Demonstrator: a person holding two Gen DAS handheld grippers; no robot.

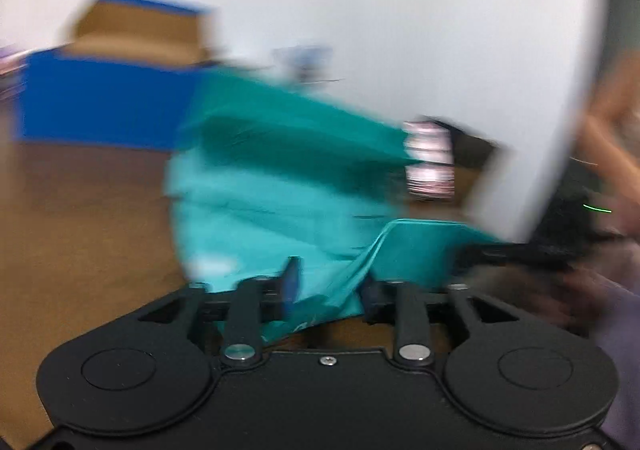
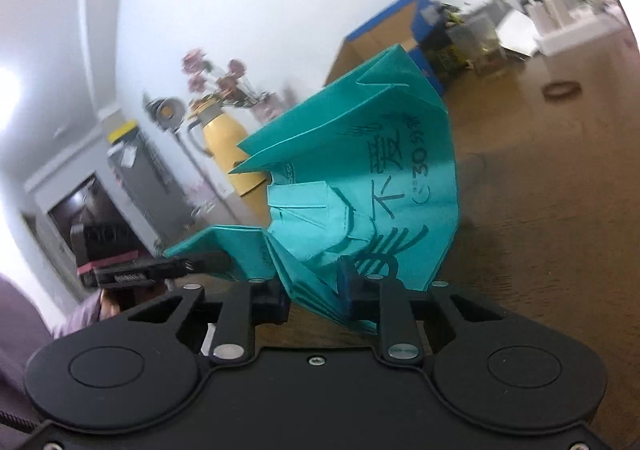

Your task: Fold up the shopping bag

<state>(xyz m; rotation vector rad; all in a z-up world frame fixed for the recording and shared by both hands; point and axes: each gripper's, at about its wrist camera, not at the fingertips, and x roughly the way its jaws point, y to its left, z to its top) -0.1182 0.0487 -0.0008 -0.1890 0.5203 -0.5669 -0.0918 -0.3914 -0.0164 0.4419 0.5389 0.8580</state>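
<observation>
Nearest in the right wrist view, the right gripper (image 2: 320,290) has its fingers closed narrow on a bunched edge of the teal shopping bag (image 2: 360,177), which fans up and away from them, lifted off the brown table (image 2: 540,189). In the left wrist view the left gripper (image 1: 330,286) also has teal cloth between its fingers, which look narrowed on it, though heavy motion blur softens the contact.

The risks, as I judge them: several creased layers are stacked in the right grip, and a pull from either side could slide the inner layers out and skew the fold. The bag hangs slack between the two grips, so the free panels may flop the wrong way when it is laid down. The blur suggests a fast move, which could tug the cloth loose.

Farther off stand a yellow flask (image 2: 228,137) and a blue cardboard box (image 2: 396,29), close enough, it seems, for a swinging bag to brush them.

The bag's handles and its lower edge cannot be made out, and the printed characters are partly folded under. The objects behind the bag in the left view are smeared beyond telling.
</observation>
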